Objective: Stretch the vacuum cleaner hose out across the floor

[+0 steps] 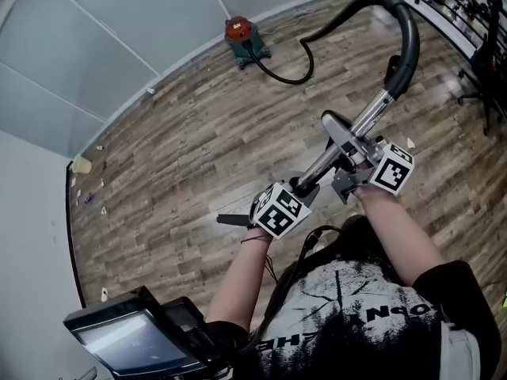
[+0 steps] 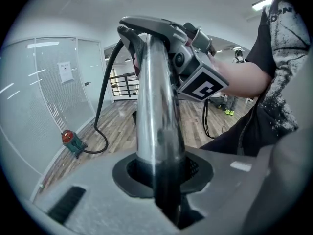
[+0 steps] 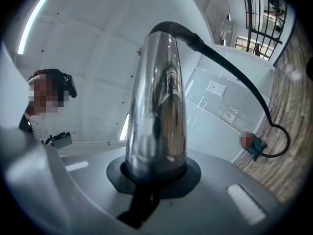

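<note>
Two grips sit on the stiff part of the tool: the left gripper is clamped round the lower end of the chrome wand, and the right gripper is clenched on the same tube just above it, below the bend where the black hose joins. From there the hose arcs up and over, drops to the wooden floor and snakes in a loose curve to the vacuum cleaner, which stands well apart near the glass wall. The wand looks rigid and fairly light, but polished and round, so it will probably turn or slide in the pads unless both grips stay firm. The hose seems soft and springy; it should follow a pull and resist lying straight. The canister will likely roll or tip if tugged hard, so pulling through the wand seems the safest hold.
</note>
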